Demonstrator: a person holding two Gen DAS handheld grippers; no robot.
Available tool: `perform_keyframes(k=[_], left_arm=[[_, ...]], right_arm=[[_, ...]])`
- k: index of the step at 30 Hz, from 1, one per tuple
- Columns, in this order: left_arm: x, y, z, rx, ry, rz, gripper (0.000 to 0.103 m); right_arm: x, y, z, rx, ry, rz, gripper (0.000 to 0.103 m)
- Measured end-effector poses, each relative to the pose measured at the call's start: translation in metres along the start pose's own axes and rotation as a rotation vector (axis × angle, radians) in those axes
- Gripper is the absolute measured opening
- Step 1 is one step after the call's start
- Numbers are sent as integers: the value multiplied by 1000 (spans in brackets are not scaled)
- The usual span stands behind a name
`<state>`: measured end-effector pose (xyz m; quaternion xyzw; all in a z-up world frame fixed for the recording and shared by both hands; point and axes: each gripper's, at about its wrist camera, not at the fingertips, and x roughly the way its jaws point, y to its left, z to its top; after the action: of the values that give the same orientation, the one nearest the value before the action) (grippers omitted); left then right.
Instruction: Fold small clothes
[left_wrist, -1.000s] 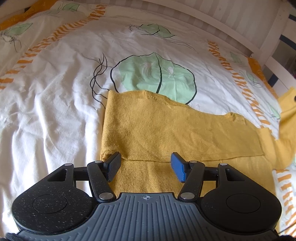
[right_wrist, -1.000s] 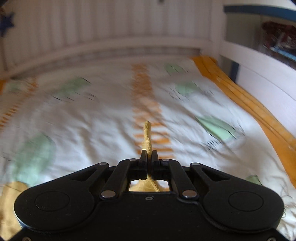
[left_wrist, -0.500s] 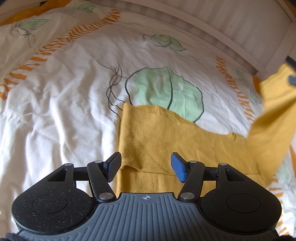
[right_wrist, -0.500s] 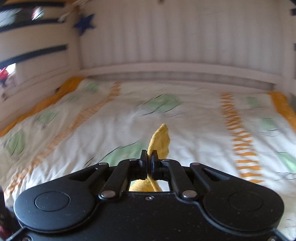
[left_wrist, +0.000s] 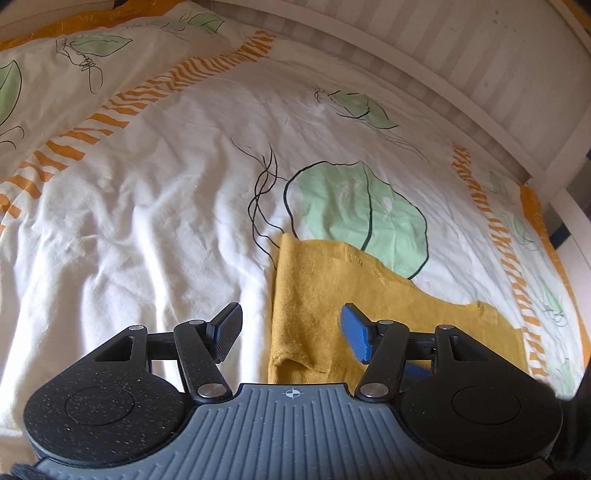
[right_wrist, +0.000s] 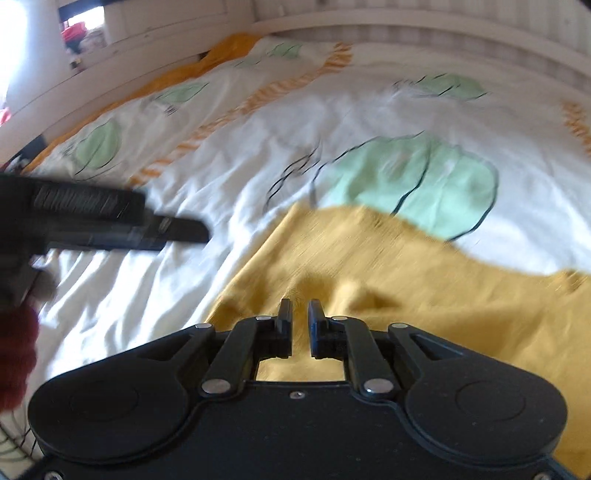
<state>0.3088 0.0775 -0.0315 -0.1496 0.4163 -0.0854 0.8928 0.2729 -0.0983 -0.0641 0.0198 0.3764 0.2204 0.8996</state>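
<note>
A mustard-yellow knit garment (left_wrist: 332, 288) lies folded flat on the bed cover (left_wrist: 147, 221). My left gripper (left_wrist: 291, 328) is open and empty, held just above the garment's near left edge. In the right wrist view the garment (right_wrist: 388, 266) fills the lower right. My right gripper (right_wrist: 300, 314) is slightly open with a narrow gap, empty, right above the cloth. The left gripper shows as a dark blurred shape (right_wrist: 110, 221) at the left of the right wrist view.
The white cover has green leaf prints (left_wrist: 362, 218) and orange striped bands (left_wrist: 147, 99). A white slatted bed frame (left_wrist: 461, 74) rims the far and right sides. A dark red sleeve (right_wrist: 14, 354) shows at the left edge of the right wrist view.
My right gripper carried a part of the garment over to the left, lowered it onto the rest and opened, letting go. My left gripper drifted left, off the garment's middle toward its left edge.
</note>
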Motion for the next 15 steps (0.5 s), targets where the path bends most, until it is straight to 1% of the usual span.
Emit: perform_keyframes(k=[1,2,3,5,9,13,15], left_arm=[[1,1,0,-2,1,0,57],[1,1,-1,-2,3,-1,57],[2,1,-1,-2,5,-1,57],[3,0,-2,2,9,-5,57],[9,-7,-7,36,18,-31,57],[20,-21,-18,110,29,-75,57],[25,-29,-24,148,36,-101,57]], right_arm=[[-1,0,-6,-2,0,8,20],[-5,-2,-9,-3,-1,12,26],[-8,-5,-13,-4,-5,13,36],[-16,-13,-18,-2,-17,3,44],[-42,-40,-29,52,-41,-33,44],[-69,-75,-43,118,-76,-93,45],[-81,-91,-51,146,-96,-125,50]])
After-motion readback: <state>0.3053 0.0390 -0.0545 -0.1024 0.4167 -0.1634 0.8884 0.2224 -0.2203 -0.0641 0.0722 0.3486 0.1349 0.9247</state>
